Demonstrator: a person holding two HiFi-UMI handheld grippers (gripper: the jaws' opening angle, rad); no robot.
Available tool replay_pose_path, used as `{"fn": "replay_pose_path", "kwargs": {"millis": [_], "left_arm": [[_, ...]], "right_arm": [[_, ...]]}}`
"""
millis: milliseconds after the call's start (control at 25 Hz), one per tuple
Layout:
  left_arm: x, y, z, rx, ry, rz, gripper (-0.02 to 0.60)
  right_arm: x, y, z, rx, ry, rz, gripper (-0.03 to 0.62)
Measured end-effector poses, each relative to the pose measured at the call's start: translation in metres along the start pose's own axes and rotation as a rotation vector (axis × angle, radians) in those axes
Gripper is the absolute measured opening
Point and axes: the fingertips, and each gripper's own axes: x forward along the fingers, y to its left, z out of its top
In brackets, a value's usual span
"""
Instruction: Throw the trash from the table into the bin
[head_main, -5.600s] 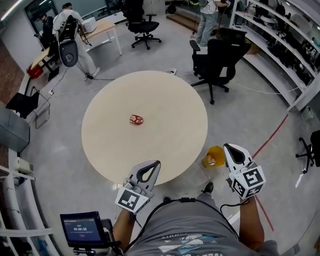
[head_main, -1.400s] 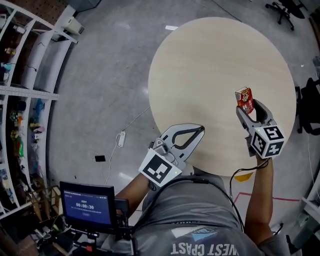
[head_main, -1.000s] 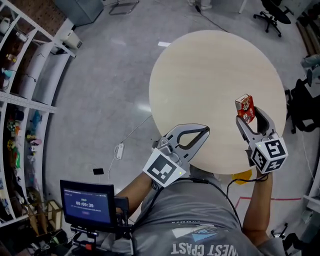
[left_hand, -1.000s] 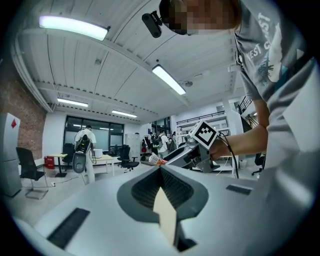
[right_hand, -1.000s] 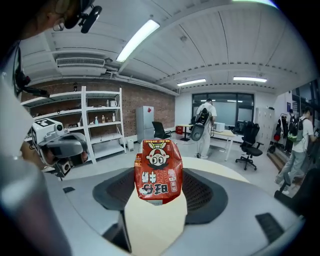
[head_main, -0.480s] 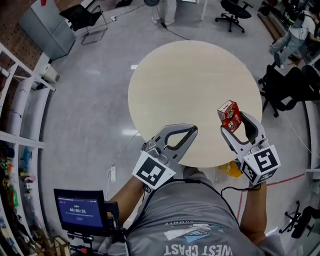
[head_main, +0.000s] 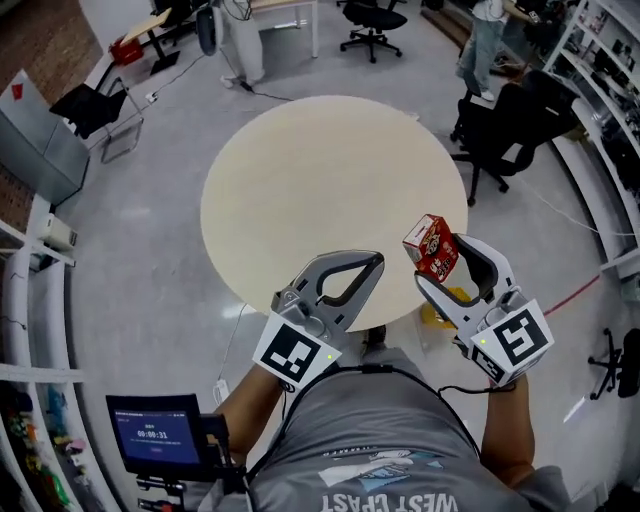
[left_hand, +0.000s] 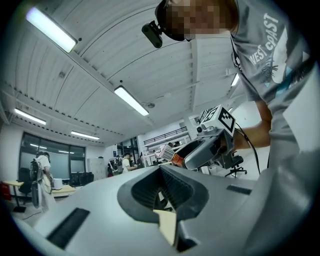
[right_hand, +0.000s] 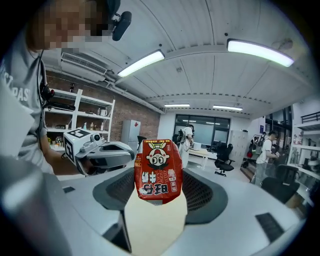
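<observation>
A small red drink carton (head_main: 432, 246) with a cartoon face is held upright in my right gripper (head_main: 438, 258), off the near right edge of the round beige table (head_main: 330, 180). In the right gripper view the carton (right_hand: 157, 170) fills the gap at the fingertips of that gripper (right_hand: 156, 187). A yellow bin (head_main: 437, 312) shows partly on the floor under the right gripper. My left gripper (head_main: 368, 268) hovers over the table's near edge with its jaws closed together and nothing in them. The left gripper view shows its own tips (left_hand: 162, 192) and the right gripper (left_hand: 207, 147) beyond.
A black office chair (head_main: 500, 115) stands right of the table, with another chair (head_main: 370, 15) and a desk (head_main: 270, 8) behind it. A person (head_main: 485, 35) stands at the top right. A grey cabinet (head_main: 40, 150) is at the left, and a small screen (head_main: 160, 435) hangs by my left hip.
Since the earliest frame the carton has left the table and sits in the right gripper. Over the last second both grippers moved back off the table's near edge and the bin came under the right one.
</observation>
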Motion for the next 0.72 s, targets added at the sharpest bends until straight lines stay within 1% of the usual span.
{"fn": "replay_pose_path", "kwargs": {"millis": [120,280,360,400,440,560,640,720], "left_arm": [[0.029,-0.027,0.008,-0.003,-0.011,-0.099,0.041],[0.03,-0.051,0.015,-0.006,-0.018,-0.188,0.041],[0.04,-0.067,0.018,-0.007,-0.018,-0.239,0.041],[0.057,-0.079,0.02,-0.01,-0.015,-0.269,0.041],[0.085,-0.095,0.022,-0.014,-0.009,-0.299,0.041],[0.182,-0.141,0.017,-0.018,0.014,-0.378,0.041],[0.21,-0.152,0.003,-0.015,0.017,-0.415,0.041],[0.219,-0.156,-0.014,-0.003,0.026,-0.451,0.041]], "right_arm": [[-0.038,-0.016,-0.012,0.04,0.007,-0.083,0.307],[-0.068,-0.006,-0.02,0.092,0.015,-0.159,0.307],[-0.089,-0.008,-0.029,0.126,0.023,-0.206,0.307],[-0.106,-0.019,-0.039,0.148,0.029,-0.231,0.307],[-0.127,-0.039,-0.052,0.175,0.035,-0.254,0.307],[-0.184,-0.113,-0.106,0.259,0.054,-0.308,0.307],[-0.193,-0.133,-0.135,0.304,0.066,-0.345,0.307],[-0.189,-0.136,-0.155,0.343,0.08,-0.378,0.307]]}}
